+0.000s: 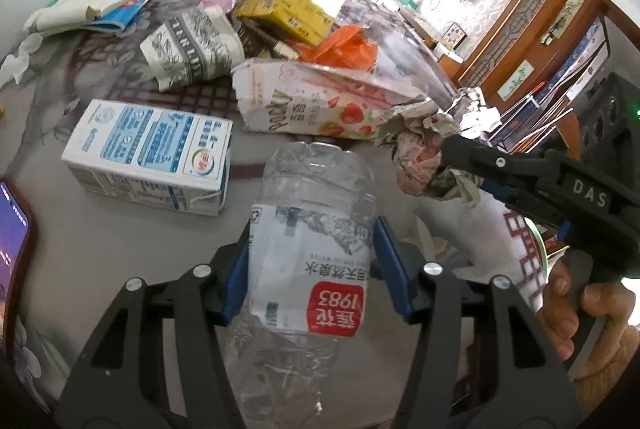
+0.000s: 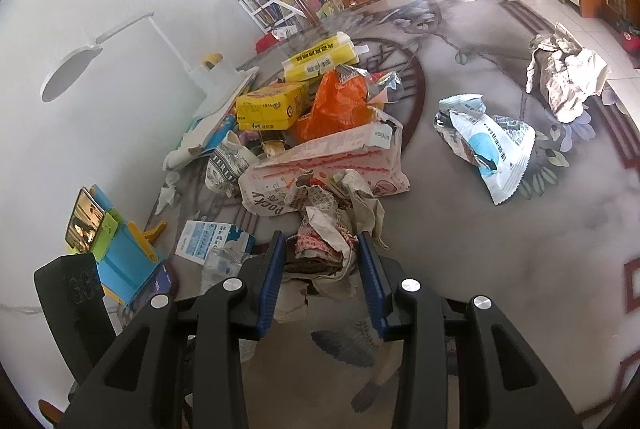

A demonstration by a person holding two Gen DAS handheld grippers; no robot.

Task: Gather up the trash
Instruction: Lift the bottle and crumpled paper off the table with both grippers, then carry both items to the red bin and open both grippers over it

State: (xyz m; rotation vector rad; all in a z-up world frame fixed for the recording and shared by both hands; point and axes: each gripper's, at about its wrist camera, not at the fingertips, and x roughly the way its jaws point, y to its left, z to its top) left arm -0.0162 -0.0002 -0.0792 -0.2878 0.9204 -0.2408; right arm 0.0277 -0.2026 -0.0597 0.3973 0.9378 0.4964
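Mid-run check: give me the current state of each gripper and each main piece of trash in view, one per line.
left gripper: shut on the plastic bottle
plastic bottle: clear, crushed, held
right gripper: shut on the crumpled paper
crumpled paper: wadded, held
Pocky box: torn open, flattened, on the table
blue-and-white carton: lying on its side
silver wrapper: torn open, lying apart from the pile
phone: screen lit, propped

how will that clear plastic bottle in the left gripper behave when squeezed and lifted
The plastic bottle looks empty and already crumpled, so probably very light and likely to buckle further between the left gripper pads. Its smooth, round wall may slip or twist in the grip.
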